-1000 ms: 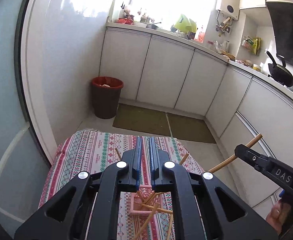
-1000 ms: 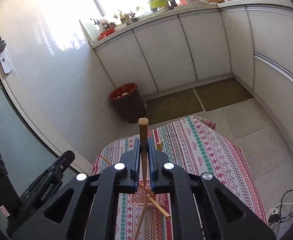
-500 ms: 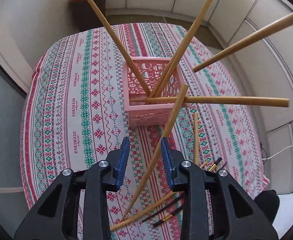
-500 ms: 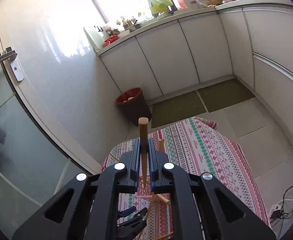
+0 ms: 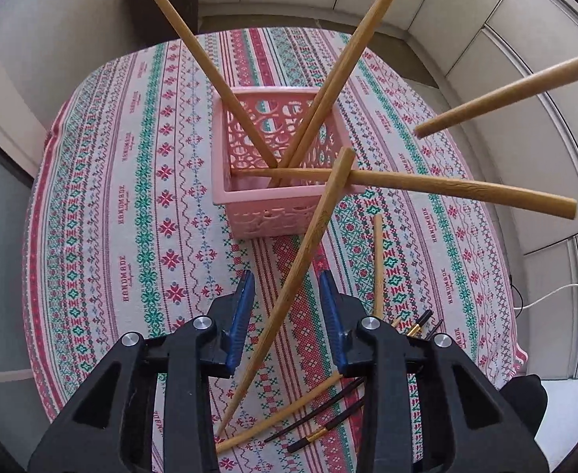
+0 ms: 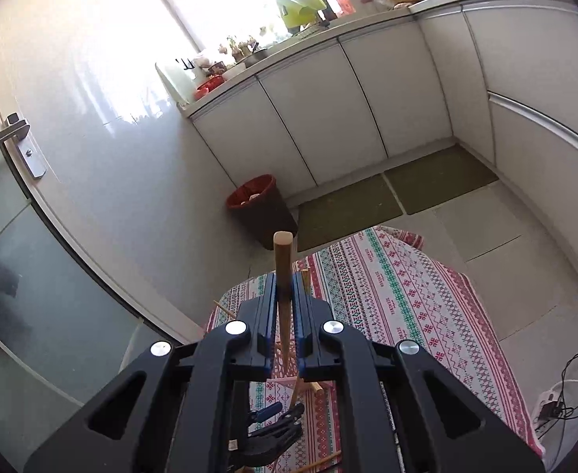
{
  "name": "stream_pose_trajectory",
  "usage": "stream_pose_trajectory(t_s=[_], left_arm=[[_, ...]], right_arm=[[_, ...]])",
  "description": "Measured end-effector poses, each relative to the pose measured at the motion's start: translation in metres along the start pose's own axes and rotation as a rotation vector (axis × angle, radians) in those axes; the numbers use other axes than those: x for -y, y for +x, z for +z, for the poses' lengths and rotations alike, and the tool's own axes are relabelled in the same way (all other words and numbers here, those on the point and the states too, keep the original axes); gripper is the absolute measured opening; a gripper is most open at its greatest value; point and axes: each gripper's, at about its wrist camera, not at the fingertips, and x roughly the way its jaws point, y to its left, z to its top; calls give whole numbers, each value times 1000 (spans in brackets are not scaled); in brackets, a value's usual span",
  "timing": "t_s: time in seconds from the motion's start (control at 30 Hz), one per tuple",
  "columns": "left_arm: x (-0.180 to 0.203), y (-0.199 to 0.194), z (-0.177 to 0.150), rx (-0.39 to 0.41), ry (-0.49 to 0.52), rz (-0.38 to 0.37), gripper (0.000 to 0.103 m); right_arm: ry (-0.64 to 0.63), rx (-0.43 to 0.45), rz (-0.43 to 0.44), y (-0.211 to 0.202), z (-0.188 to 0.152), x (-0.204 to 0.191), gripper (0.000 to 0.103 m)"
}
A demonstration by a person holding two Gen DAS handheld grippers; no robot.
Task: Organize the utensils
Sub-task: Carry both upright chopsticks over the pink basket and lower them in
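Note:
A pink basket stands on the patterned tablecloth, with three wooden chopsticks sticking out of it. Another wooden chopstick leans from the cloth up to the basket's rim. It passes between the jaws of my left gripper, which are closing but are not touching it. My right gripper is shut on a wooden chopstick, held high above the table. That chopstick shows at the right in the left wrist view.
More wooden chopsticks and black ones lie on the cloth near my left gripper. Beyond the table are a dark bin, floor mats and white cabinets. A cable and plug lie on the floor at the right.
My left gripper has tipped down from facing the kitchen to hang over the table, and its jaws have opened around the leaning chopstick. The right gripper still holds its chopstick.

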Motion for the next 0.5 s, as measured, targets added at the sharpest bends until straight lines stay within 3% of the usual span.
stream_pose_trajectory(t_s=[0.03, 0.13, 0.33, 0.5], left_arm=[[-1, 4, 0, 11, -4, 12, 15], [-3, -2, -6, 103, -7, 25, 8], [-23, -86, -34, 309, -41, -27, 6], [-27, -152, -38, 471, -52, 15, 6]], right_arm=[[-2, 1, -3, -1, 0, -1, 8], [1, -7, -9, -1, 1, 1, 8], [16, -6, 6, -5, 4, 3, 8], [12, 6, 31, -18, 1, -2, 8]])
